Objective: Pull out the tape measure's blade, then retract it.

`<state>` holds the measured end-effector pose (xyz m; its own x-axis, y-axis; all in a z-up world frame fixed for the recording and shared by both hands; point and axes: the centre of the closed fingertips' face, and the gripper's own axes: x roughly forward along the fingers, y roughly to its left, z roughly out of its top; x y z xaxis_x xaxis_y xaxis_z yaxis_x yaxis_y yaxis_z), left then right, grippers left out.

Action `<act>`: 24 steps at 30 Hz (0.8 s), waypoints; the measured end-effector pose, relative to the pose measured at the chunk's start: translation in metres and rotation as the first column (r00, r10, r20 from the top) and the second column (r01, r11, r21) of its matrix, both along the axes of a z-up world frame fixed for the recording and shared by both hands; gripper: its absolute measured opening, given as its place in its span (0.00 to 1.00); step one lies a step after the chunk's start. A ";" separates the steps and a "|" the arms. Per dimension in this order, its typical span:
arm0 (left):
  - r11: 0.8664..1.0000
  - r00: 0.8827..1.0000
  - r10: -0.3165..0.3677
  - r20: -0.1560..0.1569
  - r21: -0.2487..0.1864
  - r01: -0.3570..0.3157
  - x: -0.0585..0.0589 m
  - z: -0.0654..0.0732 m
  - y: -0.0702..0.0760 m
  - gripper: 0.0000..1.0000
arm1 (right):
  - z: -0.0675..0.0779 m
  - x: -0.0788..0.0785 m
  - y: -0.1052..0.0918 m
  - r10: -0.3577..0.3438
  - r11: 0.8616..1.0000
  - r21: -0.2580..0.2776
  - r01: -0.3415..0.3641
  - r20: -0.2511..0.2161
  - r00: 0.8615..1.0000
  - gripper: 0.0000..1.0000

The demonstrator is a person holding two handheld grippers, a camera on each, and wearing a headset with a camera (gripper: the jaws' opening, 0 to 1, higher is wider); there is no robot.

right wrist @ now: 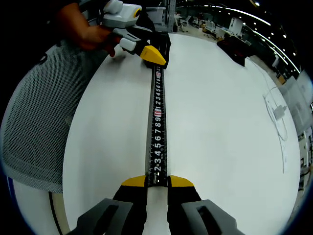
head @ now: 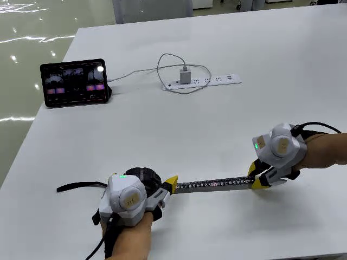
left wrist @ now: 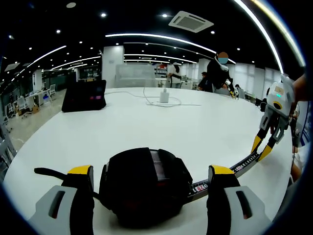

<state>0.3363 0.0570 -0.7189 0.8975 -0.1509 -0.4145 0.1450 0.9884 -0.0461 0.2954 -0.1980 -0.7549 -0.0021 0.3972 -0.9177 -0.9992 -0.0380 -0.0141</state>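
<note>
tablet: tablet (head: 75, 82) stands at the far left of the table (head: 162, 130), screen lit and facing the person. It is well apart from the work and plays no part in it.
strap: a black strap (head: 81, 186) trails left from the tape measure case and lies flat and slack.
left gripper: left gripper (left wrist: 151, 171) has its jaws spread wide, one on each side of the tape measure case (head: 143, 174), and looks clamped on it. Contact on the blade side is hard to confirm. Likely purpose is to pin the case to the table so a pull draws out tape instead of dragging the case.
case position: near edge, left of centre, resting on the table with its mouth facing right.
power strip: power strip (head: 201, 82) sits at far centre with a charger (head: 185, 76) plugged in and a looped cable (head: 179, 62). All of it is clear of the blade's line.
blade: blade (right wrist: 157, 122) is drawn out straight and low over the table, numbers up, between the two grippers.
right gripper: right gripper (right wrist: 157, 182) has its jaws narrow, pinching the blade's free end. The end hook is hidden.
stage: pull-out looks under way or finished, retract not yet done.
risk: if the tip slips, the blade snaps back.
</note>
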 end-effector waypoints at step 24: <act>1.000 1.000 0.026 -0.012 -0.002 -0.026 -0.003 -0.002 0.006 0.71 | 0.000 0.001 -0.001 -0.088 0.996 -0.014 0.088 -0.023 0.996 0.11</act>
